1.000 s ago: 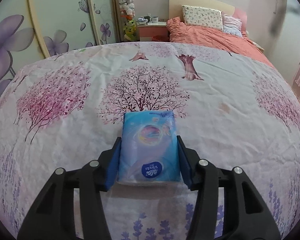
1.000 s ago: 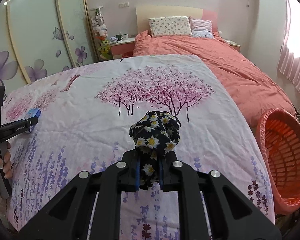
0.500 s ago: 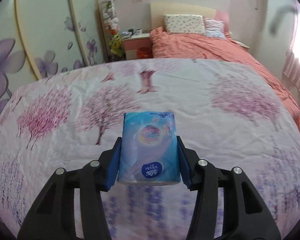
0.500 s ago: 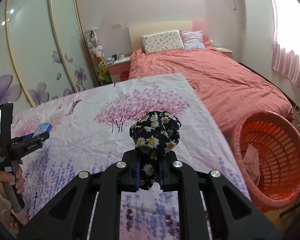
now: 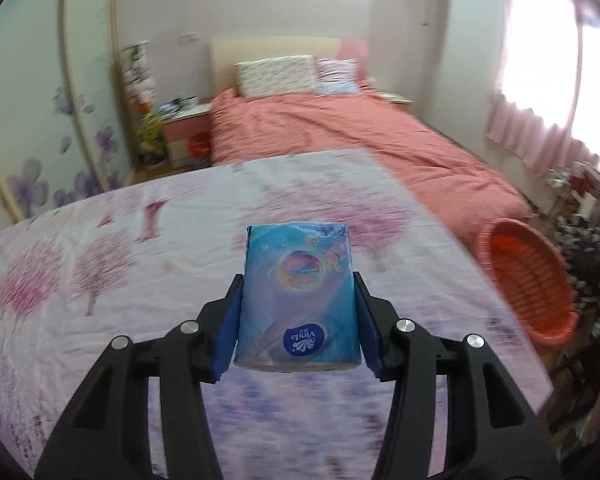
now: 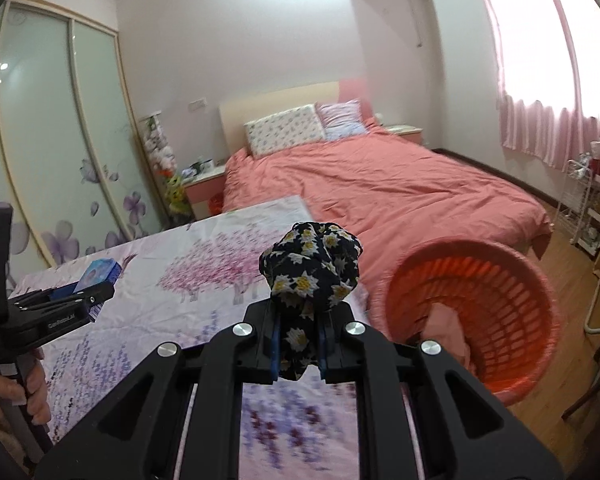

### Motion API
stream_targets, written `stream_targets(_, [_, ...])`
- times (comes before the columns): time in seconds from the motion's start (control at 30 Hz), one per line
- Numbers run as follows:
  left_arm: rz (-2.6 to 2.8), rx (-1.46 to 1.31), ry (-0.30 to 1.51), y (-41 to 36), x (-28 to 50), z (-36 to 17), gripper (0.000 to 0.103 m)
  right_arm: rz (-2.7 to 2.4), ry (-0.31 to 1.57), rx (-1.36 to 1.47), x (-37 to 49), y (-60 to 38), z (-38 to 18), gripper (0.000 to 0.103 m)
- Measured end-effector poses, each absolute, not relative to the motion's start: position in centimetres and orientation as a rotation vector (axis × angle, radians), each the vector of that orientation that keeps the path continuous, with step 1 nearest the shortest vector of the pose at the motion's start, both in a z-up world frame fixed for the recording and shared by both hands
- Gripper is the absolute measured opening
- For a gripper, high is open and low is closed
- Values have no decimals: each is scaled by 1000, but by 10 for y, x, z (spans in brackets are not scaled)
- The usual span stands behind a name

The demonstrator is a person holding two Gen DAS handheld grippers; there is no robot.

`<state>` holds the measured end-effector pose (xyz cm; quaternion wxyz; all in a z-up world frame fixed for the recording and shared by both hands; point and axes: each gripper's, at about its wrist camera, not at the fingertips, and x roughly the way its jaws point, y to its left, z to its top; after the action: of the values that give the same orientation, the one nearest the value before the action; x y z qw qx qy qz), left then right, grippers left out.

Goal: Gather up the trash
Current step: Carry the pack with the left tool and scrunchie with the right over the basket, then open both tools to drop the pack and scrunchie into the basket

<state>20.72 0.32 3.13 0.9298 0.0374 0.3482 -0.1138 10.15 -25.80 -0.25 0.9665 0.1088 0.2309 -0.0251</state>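
A blue tissue pack [image 5: 298, 296] is clamped between the blue pads of the left gripper [image 5: 298, 312] and is held above the flowered sheet [image 5: 100, 280], toward its right edge. A bunched dark cloth with daisies [image 6: 312, 272] is pinched by the right gripper [image 6: 300, 344], its jaws drawn nearly together on the lower folds, above the same sheet's right edge. The orange basket [image 6: 500, 320] stands on the floor just beside that edge, with something pale pink already lying inside. The main risk is judged to be a miss: if either item is released before it is carried fully over the rim, it may be dropped on the sheet or the floor. The cloth is gripped only by a narrow part, so it may be snagged on the pads on release. Because the basket is approached by both grippers, a collision between them is possible.
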Motion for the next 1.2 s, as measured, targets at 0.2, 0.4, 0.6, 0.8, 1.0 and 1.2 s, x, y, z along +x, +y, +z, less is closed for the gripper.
stream_targets(0.2, [-405, 82, 690, -67, 193, 41, 50, -125, 440, 235, 95, -288, -3, 13])
stream_targets(0.4, [-564, 99, 686, -141, 188, 39, 50, -204, 434, 308, 94, -331, -13, 13])
stream_targets(0.6, [-667, 96, 703, -196, 194, 27, 50, -258, 439, 375, 101, -369, -27, 13])
stream_targets(0.8, [-738, 111, 729, -242, 201, 10, 51, -278, 441, 430, 107, -395, -36, 13])
stream_targets(1.0, [-766, 116, 760, -271, 215, -8, 51, -290, 438, 454, 112, -410, -41, 13])
stream_targets(1.2, [-744, 127, 821, -285, 235, -31, 56, -258, 456, 503, 120, -427, -48, 40])
